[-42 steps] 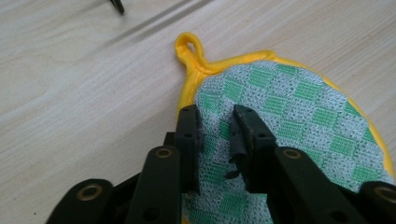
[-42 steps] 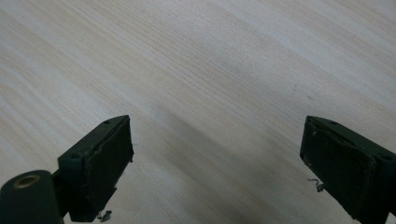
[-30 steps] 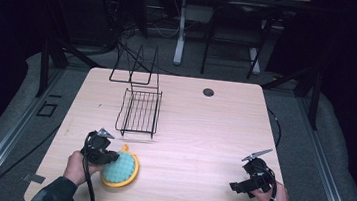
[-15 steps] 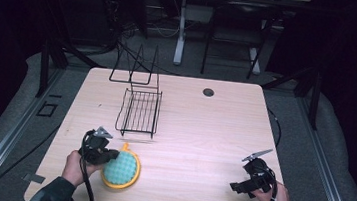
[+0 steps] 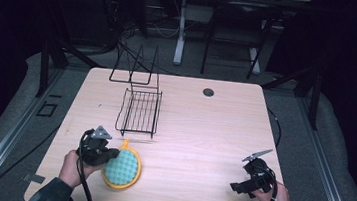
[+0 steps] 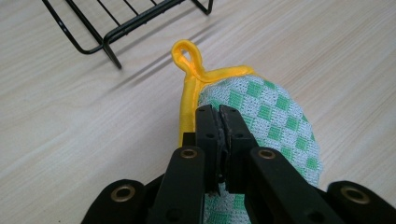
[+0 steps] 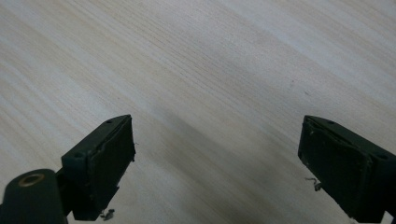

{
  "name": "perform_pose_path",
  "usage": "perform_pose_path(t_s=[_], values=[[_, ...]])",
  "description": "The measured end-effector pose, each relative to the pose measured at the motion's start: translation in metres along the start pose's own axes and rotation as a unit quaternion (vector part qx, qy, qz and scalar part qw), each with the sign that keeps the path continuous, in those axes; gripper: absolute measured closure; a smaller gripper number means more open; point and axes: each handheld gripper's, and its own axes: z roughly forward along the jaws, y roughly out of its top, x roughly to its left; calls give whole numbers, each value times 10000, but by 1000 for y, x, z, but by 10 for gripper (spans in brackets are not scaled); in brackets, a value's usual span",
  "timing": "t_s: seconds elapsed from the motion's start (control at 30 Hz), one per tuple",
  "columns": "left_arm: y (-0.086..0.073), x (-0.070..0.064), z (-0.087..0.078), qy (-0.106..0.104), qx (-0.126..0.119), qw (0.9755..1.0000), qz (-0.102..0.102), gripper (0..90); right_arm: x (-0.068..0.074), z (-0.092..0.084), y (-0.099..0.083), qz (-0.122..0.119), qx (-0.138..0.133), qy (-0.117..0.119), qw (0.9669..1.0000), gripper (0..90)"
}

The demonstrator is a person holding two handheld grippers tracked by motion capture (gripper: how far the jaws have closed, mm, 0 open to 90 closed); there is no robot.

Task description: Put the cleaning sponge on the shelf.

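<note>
1. Two black jaws of the left gripper (image 6: pixel 220 122) are pressed together on the edge of a round pot holder (image 6: pixel 268 116), pinching its green-and-white checked cloth just inside the yellow binding.
2. The pot holder's yellow hanging loop (image 6: pixel 186 55) points away from the jaws toward the foot of a black wire rack (image 6: pixel 119 28), with bare wood between loop and rack.
3. From the high view, the left gripper (image 5: pixel 109 154) sits at the pot holder's (image 5: pixel 122 168) left rim, near the front left of the pale wooden table (image 5: pixel 203 128); the person's left hand (image 5: pixel 75 166) grips the tool from behind.
4. The wire rack (image 5: pixel 140 111) lies just beyond the pot holder, toward the table's far side, with a second wire frame (image 5: pixel 135 66) standing upright behind it.
5. The right gripper (image 7: pixel 217 163) has its jaws spread wide over bare tabletop, with nothing between the pads.
6. In the high view, the right gripper (image 5: pixel 239 186) is held low at the front right of the table, well apart from the pot holder.
</note>
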Motion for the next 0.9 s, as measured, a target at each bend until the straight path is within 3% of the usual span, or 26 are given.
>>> perform_pose_path(t_s=[0.3,0.43,0.9], values=[[3,-4,-8,4,-119,9998,134,878,0,0,0,2,3,1,10000,101],[3,-3,-9,-58,-116,9999,82,878,0,0,0,19,-13,-1,10000,97],[8,1,-22,29,-309,9995,57,877,0,-1,0,35,-23,-7,10000,91]])
